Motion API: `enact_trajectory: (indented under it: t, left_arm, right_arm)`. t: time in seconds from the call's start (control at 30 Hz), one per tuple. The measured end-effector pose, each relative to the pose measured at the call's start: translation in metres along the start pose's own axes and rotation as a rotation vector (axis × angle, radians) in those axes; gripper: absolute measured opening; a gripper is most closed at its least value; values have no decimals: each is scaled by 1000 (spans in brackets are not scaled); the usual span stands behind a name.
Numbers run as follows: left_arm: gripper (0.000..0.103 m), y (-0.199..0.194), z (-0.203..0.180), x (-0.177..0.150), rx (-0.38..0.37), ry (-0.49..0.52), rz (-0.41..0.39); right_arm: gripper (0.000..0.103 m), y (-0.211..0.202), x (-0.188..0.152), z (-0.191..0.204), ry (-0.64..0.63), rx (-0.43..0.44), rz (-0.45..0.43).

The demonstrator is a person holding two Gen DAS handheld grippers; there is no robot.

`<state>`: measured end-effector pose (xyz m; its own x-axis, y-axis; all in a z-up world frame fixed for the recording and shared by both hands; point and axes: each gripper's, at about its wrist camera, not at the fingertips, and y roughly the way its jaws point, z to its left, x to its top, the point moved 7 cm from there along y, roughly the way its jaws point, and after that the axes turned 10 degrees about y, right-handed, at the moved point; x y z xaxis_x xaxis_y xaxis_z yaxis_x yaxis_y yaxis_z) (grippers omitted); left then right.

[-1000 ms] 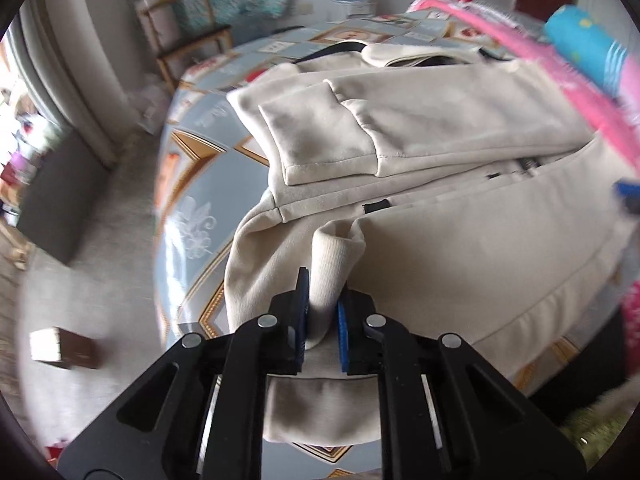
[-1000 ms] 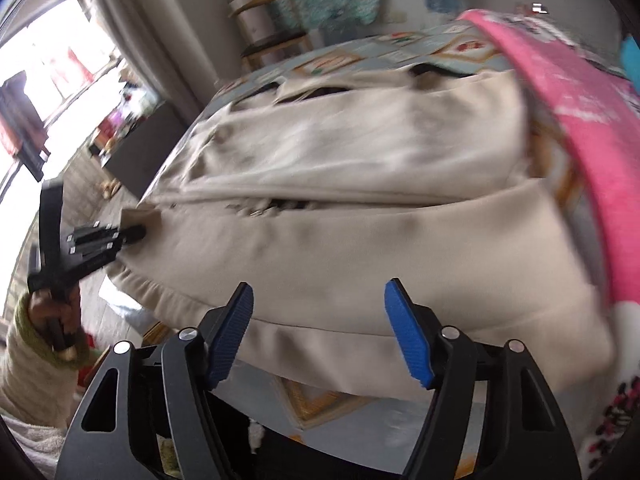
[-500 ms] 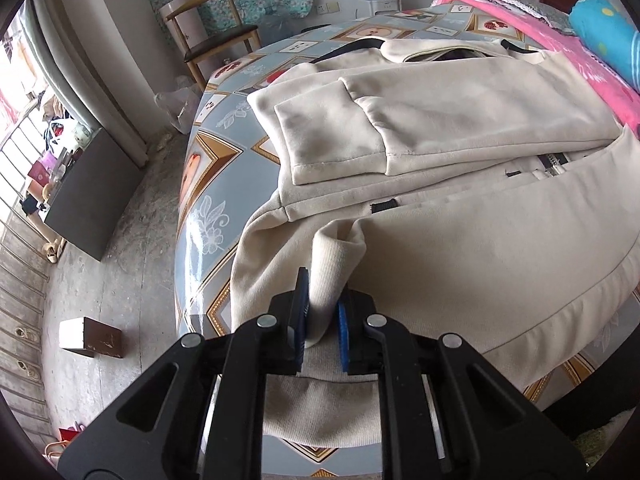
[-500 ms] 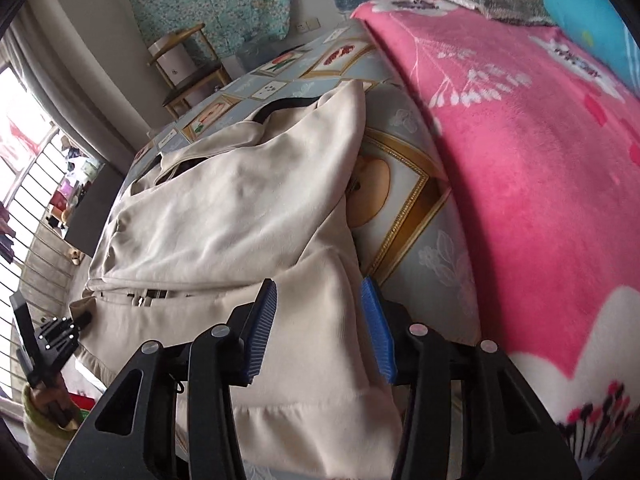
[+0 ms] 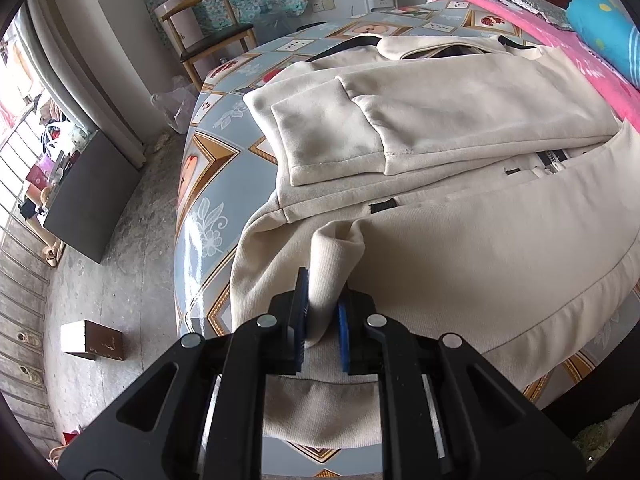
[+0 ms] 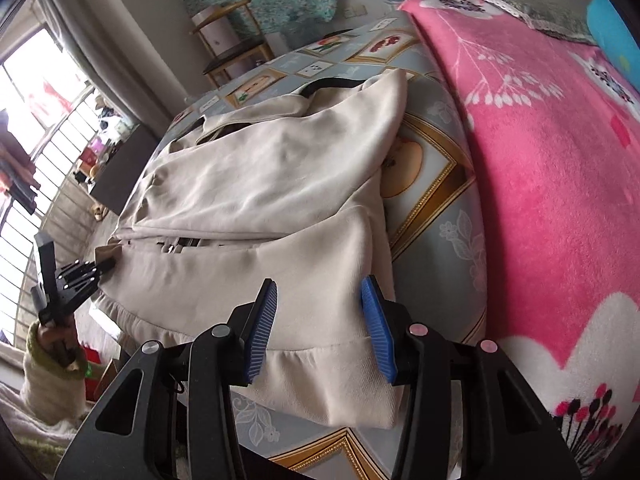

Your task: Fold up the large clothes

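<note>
Left wrist view: left gripper (image 5: 322, 312) is clamped on a bunched fold at the near hem corner of the cream jacket (image 5: 460, 248). Jacket lies spread on the patterned bedspread (image 5: 204, 184), hem toward the near edge, collar at the far side. One sleeve (image 5: 400, 128) is already folded across the body. The zip (image 5: 554, 160) shows at the front opening, right of centre. Chair (image 5: 212, 36) stands on the floor beyond.

Right wrist view: right gripper (image 6: 322, 320) sits over the opposite near hem corner, jaws part-open. Cloth lies between the pads (image 6: 262, 328); no pinch visible, so not gripping yet. Left gripper (image 6: 76, 276) shows at far left, holding its corner. Pink blanket (image 6: 540, 160) lies just right of the jacket.

Step, by my read: securing both hem corners for the bottom-to-collar fold. Next: right jaws need to close on the hem, then both lift together and carry toward the far side, evenly.

Fabric looks thick and soft, with a few wrinkles.
</note>
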<state>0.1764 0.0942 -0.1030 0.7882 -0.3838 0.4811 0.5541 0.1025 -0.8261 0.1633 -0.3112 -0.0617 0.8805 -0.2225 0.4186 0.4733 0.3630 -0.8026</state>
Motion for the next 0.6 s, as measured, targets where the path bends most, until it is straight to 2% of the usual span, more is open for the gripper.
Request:
enact_trajectory:
  t: [0.23, 0.33, 0.43, 0.6]
  left_arm:
    - [12, 1, 1, 0, -11, -13, -8]
    - [12, 1, 3, 0, -21, -18, -11]
    - [12, 1, 3, -1, -25, -18, -13]
    - [12, 2, 3, -1, -25, -17, -14]
  right_arm:
    - [44, 27, 23, -20, 126, 80, 37]
    - [44, 33, 20, -20, 157, 127, 81]
    - [44, 26, 10, -15, 129, 165, 121]
    - [44, 17, -6, -13, 63, 147, 174]
